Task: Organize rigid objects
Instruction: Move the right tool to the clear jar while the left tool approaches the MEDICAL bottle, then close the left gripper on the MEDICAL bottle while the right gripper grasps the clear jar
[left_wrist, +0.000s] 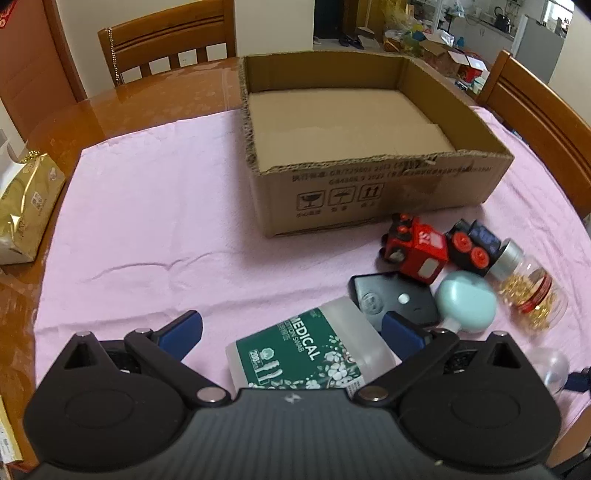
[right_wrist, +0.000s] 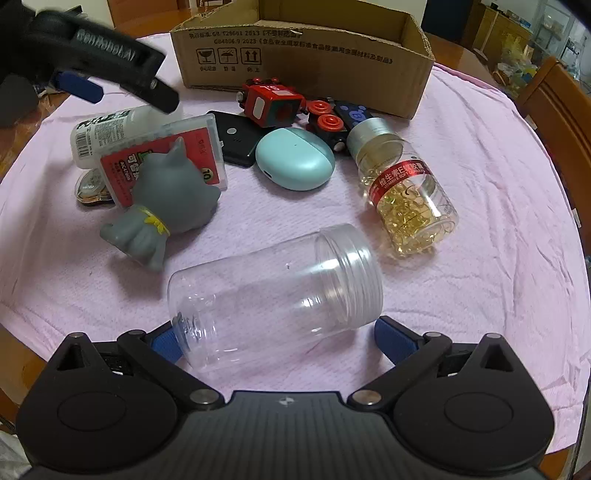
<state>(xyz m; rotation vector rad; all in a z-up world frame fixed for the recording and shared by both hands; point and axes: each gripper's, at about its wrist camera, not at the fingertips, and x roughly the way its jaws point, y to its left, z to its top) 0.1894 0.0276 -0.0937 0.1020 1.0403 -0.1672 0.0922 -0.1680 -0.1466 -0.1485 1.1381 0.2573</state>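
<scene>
My left gripper (left_wrist: 291, 332) hangs wide open over the swab tub (left_wrist: 306, 347) lying near the box's (left_wrist: 369, 192) front, light, slick, best taken across its middle; right gripper (right_wrist: 280, 338), open, straddles the empty clear jar (right_wrist: 273, 291) nearer me, light, crushable.

Wooden chairs (left_wrist: 170, 40), gold packet (left_wrist: 26, 206) beside pink cloth (left_wrist: 147, 229)

A wooden worktop (left_wrist: 110, 110) is carrying a pink cloth (left_wrist: 166, 221) and, off the cloth at the left edge, a gold packet (left_wrist: 26, 206). A cardboard box (left_wrist: 369, 192) is sitting on the cloth, with small items lying just in front of it.
</scene>
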